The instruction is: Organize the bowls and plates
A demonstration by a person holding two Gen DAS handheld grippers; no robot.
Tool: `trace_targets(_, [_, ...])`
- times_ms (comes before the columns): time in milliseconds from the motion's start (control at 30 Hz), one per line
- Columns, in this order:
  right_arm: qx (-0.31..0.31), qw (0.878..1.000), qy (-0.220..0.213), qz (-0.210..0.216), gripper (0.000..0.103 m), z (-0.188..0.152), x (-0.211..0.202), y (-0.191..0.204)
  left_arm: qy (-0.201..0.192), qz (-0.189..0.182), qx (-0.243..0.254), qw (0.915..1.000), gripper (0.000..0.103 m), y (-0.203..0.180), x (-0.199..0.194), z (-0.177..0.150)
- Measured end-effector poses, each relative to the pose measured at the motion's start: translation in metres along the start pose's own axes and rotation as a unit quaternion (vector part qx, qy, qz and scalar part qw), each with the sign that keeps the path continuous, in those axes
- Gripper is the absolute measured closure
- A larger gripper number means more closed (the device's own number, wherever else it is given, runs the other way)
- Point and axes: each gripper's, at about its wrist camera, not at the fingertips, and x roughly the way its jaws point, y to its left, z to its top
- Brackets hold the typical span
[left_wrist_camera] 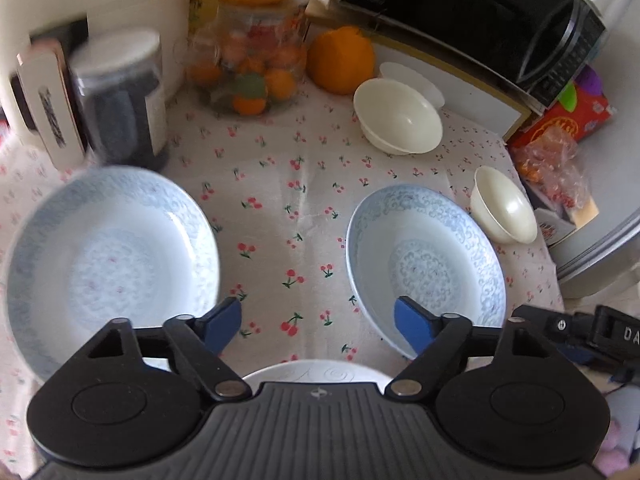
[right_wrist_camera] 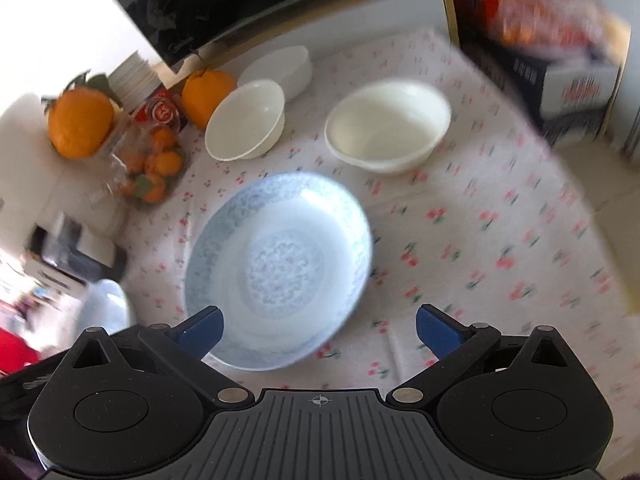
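The left gripper (left_wrist_camera: 318, 322) hangs spread and empty over bare cloth, a white plate's rim (left_wrist_camera: 316, 374) just beneath it. Two blue-patterned plates flank it: the left plate (left_wrist_camera: 112, 264) and the right plate (left_wrist_camera: 424, 264), whose near edge its right finger overlaps. The right gripper (right_wrist_camera: 318, 326), also spread and empty, hovers at a blue plate's near rim (right_wrist_camera: 276, 268). Beyond stand cream bowls (right_wrist_camera: 388, 128), with open surface (right_wrist_camera: 500, 240) rightward.
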Motion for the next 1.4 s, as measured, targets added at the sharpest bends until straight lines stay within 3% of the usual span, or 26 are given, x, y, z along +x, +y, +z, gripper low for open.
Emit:
trace_targets(167, [0.046, 0.999, -0.001, 0.023, 0.028, 0.012, 0.015, -0.019, 0.026, -0.047, -0.045, 0.9976, 0.051, 0.010, 0.021, 0.007])
trace_targets(300, [0.098, 0.995, 0.008, 0.034, 0.051, 0.016, 0.029, -0.039, 0.025, -0.079, -0.052, 0.9952, 0.061, 0.009, 0.029, 0.011])
trace_targets(400, [0.120, 0.992, 0.007, 0.033, 0.060, 0.016, 0.034, -0.047, 0.021, -0.092, -0.052, 0.9942, 0.069, 0.006, 0.032, 0.013])
trace_targets(667, [0.139, 0.990, -0.009, 0.026, 0.070, 0.017, 0.039, -0.057, 0.024, -0.098, -0.065, 0.9928, 0.085, 0.006, 0.049, 0.018])
trace_targets(1067, [0.165, 0.986, -0.017, 0.026, 0.083, 0.018, 0.046, -0.069, 0.029, -0.090, -0.066, 0.9933, 0.089, 0.004, 0.061, 0.018])
trace_targets(1300, [0.158, 0.987, -0.013, 0.016, 0.095, 0.017, 0.050, -0.068, 0.028, -0.091, -0.074, 0.9928, 0.093, 0.008, 0.063, 0.017])
trace_targets(1400, [0.142, 0.990, -0.016, 0.011, 0.095, 0.018, 0.050, -0.064, 0.026, -0.087, -0.069, 0.9934, 0.096, 0.008, 0.062, 0.016])
